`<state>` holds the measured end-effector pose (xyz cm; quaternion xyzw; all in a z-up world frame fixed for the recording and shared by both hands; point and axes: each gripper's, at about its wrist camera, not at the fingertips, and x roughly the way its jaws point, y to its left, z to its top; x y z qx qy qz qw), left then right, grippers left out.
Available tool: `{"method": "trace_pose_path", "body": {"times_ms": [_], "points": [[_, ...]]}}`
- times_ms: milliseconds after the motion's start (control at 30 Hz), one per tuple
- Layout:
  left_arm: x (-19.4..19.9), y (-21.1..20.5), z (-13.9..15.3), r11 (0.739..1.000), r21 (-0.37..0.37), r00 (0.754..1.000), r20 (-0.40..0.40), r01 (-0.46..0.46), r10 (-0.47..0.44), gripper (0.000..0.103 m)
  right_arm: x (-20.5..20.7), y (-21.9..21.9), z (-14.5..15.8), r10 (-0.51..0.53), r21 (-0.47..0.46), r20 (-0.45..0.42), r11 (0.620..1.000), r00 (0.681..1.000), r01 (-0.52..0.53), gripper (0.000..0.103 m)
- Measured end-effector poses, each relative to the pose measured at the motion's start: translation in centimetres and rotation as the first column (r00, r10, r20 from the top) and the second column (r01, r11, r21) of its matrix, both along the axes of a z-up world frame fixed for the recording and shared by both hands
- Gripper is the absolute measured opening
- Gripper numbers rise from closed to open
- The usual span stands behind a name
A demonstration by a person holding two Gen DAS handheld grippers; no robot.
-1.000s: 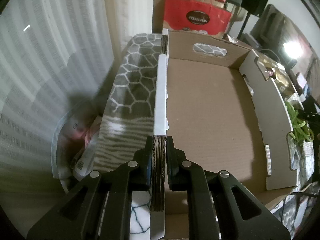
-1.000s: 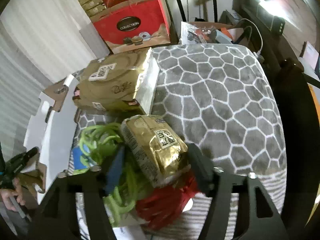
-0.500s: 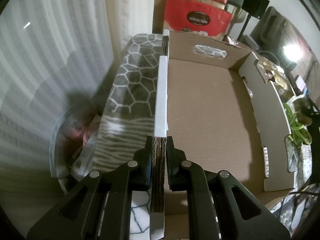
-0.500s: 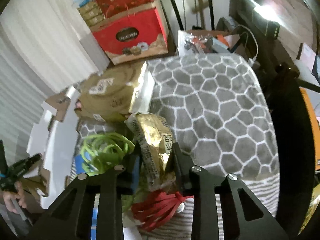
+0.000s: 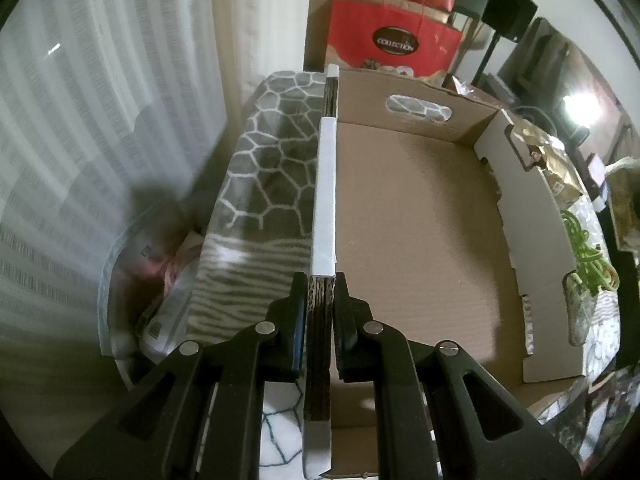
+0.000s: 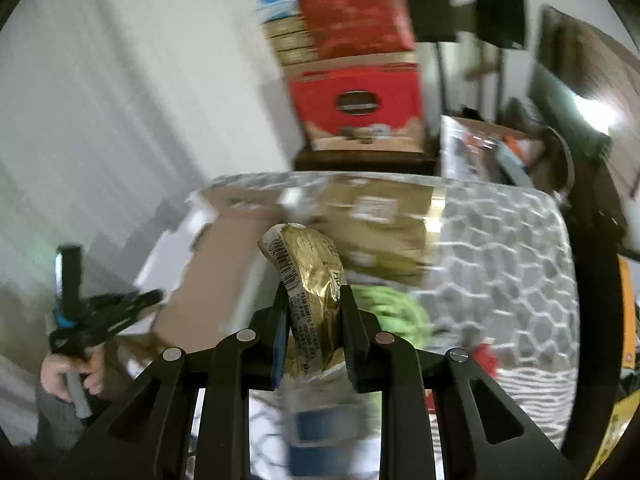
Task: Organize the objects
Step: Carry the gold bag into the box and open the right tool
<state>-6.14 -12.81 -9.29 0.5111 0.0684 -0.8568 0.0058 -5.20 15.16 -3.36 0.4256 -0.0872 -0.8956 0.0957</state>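
Observation:
My left gripper (image 5: pixel 320 288) is shut on the left wall (image 5: pixel 325 200) of a shallow cardboard box (image 5: pixel 416 232) whose inside is bare. My right gripper (image 6: pixel 314 300) is shut on a small gold foil packet (image 6: pixel 310 280) and holds it lifted above the bed, to the right of the box (image 6: pixel 216 268). The left gripper (image 6: pixel 104 308) also shows in the right wrist view, at the box's left side. A larger gold package (image 6: pixel 384 220) lies behind the packet. The right wrist view is blurred by motion.
The box sits on a grey honeycomb-patterned blanket (image 5: pixel 276 168). Green cord (image 5: pixel 588 252) and gold packages (image 5: pixel 552 160) lie right of the box. A red "Collection" bag (image 5: pixel 392 44) and stacked boxes stand behind. A curtain (image 5: pixel 100 120) hangs at the left.
My right gripper closed on the gold packet and lifted it off the pile, swinging left toward the box. My left gripper kept its hold on the box wall.

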Motion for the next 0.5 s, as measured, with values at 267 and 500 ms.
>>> {"method": "trace_pose_path", "body": {"times_ms": [267,500], "points": [[-0.1,-0.1,0.1,1.0,0.003,1.0,0.001,-0.001,0.001,0.011,-0.9,-7.9,-1.4,0.165,0.039,0.01,0.985,0.986,-0.165,0.023],[-0.2,-0.1,0.1,1.0,0.007,1.0,0.003,-0.002,0.002,0.011,-1.2,-12.1,-4.2,0.246,0.19,0.046,0.949,0.968,-0.251,0.024]]}}
